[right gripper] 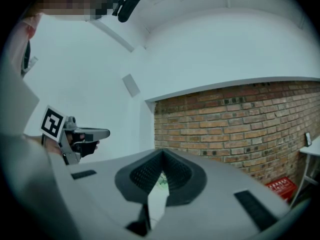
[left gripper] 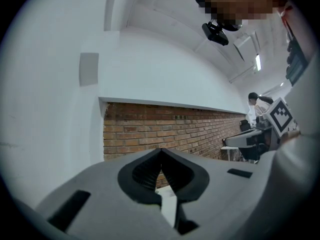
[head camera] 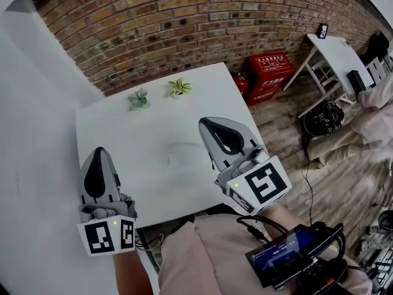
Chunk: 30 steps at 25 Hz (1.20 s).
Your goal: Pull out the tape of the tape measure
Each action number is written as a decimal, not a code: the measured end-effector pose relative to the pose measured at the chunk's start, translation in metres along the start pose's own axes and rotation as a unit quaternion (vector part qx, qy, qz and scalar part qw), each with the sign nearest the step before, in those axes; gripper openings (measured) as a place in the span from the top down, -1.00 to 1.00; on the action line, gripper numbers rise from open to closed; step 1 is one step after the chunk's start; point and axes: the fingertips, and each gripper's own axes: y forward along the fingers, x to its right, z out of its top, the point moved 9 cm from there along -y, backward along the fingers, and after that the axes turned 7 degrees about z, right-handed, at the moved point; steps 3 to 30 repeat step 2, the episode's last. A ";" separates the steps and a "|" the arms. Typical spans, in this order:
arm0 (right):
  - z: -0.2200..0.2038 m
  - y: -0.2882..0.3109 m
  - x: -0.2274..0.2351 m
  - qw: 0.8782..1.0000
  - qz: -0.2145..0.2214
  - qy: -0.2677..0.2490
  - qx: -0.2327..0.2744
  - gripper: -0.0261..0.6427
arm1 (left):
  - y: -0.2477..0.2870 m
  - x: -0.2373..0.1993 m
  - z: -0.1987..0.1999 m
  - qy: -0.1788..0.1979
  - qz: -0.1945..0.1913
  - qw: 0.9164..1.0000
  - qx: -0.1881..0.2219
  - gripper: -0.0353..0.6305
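No tape measure shows in any view. In the head view my left gripper hangs over the near left corner of the white table, jaws shut and empty. My right gripper is over the table's right half, also shut with nothing in it. In the left gripper view the left gripper has its black pads pressed together, pointing at the brick wall. The right gripper view shows the right gripper the same way, with the left gripper off to the left.
Two small potted plants stand at the table's far edge, below a brick wall. Red boxes, a white folding table and a black bag are on the wooden floor to the right.
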 end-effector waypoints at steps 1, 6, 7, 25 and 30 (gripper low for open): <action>0.000 0.000 0.000 1.000 0.000 -0.001 0.000 0.91 | 0.000 0.000 0.000 0.000 0.000 1.000 0.000 0.87; 0.000 0.000 -0.001 1.000 0.000 -0.001 -0.001 0.91 | -0.001 0.001 0.001 0.000 -0.001 1.000 0.000 0.87; 0.000 0.000 -0.001 1.000 0.000 -0.001 -0.001 0.91 | -0.001 0.001 0.001 0.000 -0.001 1.000 0.000 0.87; 0.000 0.000 -0.001 1.000 0.000 -0.001 -0.001 0.91 | -0.001 0.001 0.001 0.000 -0.001 1.000 0.000 0.87; 0.000 0.000 -0.001 1.000 0.000 -0.001 -0.001 0.91 | -0.001 0.001 0.001 0.000 -0.001 1.000 0.000 0.87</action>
